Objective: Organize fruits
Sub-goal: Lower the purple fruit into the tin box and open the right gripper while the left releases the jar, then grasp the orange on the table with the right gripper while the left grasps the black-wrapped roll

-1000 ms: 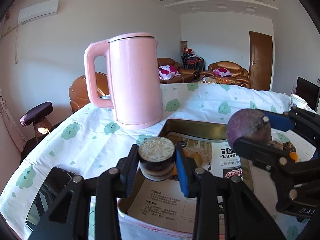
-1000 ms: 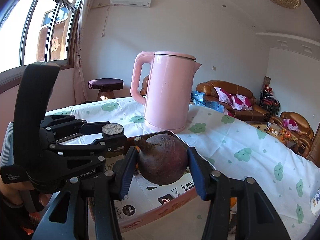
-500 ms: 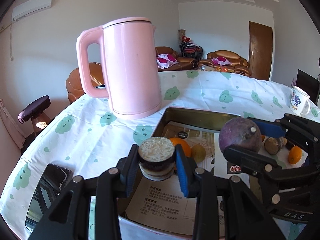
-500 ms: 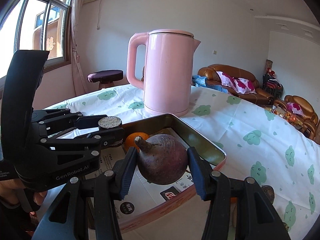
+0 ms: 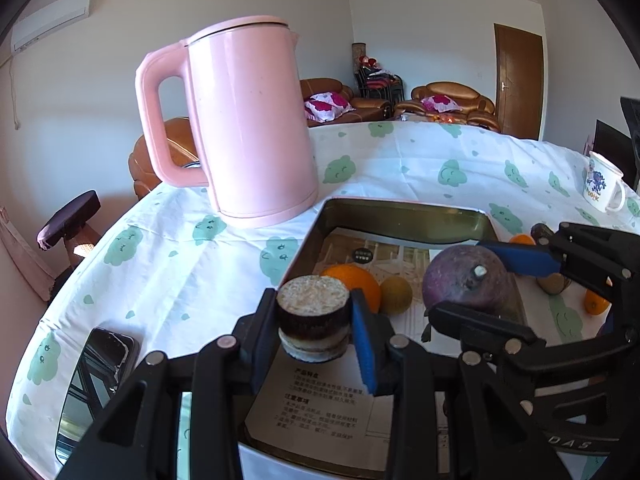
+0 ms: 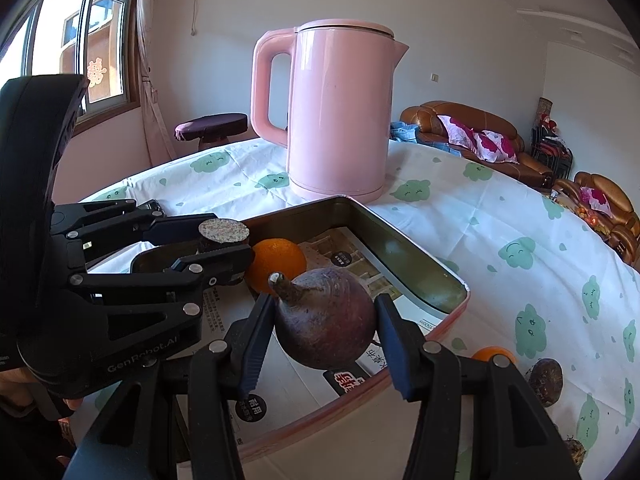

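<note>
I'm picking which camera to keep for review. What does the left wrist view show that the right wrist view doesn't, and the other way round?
Only the left wrist view shows the printed mug, the brown door and the small yellowish fruit in the tin. Only the right wrist view shows the window. Both show the pink kettle, the tin tray lined with printed paper, the orange in it, the left gripper clamping a cut cylindrical piece, and the right gripper clamping a purple round fruit.
</note>
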`<state>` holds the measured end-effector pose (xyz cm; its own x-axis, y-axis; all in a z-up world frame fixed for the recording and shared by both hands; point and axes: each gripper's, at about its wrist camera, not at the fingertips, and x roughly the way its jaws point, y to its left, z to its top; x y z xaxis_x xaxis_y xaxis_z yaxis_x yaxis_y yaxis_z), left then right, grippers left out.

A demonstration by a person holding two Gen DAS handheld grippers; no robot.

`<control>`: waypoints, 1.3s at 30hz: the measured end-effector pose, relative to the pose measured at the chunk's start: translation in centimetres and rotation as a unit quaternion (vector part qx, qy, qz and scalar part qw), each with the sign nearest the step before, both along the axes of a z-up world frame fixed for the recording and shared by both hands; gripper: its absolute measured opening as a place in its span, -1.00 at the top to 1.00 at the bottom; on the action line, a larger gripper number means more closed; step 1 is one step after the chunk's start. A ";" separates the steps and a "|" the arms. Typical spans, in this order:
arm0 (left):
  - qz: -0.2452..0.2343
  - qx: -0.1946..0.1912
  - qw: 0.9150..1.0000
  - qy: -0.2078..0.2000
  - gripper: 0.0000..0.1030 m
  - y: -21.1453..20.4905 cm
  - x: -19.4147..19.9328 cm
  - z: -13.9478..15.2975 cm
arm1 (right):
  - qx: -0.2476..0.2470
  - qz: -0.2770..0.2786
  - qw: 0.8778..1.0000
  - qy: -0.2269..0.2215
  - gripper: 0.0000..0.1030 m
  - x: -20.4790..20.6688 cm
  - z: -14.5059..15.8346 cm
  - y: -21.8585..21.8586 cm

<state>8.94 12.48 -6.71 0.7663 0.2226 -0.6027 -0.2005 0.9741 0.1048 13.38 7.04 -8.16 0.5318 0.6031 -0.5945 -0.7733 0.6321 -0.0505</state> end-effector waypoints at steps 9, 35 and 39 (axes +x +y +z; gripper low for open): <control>0.000 0.002 1.000 0.003 0.28 0.0 0.1 -0.1 | -0.011 -0.002 1.000 0.020 -0.03 0.6 -0.4 0.3; 0.003 -0.003 0.997 -0.076 -0.44 -1.3 -2.9 1.8 | 0.016 -0.053 0.998 -0.013 -0.28 -0.4 0.9 -3.7; -0.027 -0.001 0.996 -0.088 -0.46 -3.8 -3.5 2.5 | 0.018 -0.084 0.996 -0.034 -0.28 -1.2 1.9 -8.1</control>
<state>5.47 8.68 -4.25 0.8713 0.1765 -0.4578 -0.1625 0.9842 0.0701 12.14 -1.04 -6.25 0.6644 0.5228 -0.5341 -0.6527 0.7540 -0.0739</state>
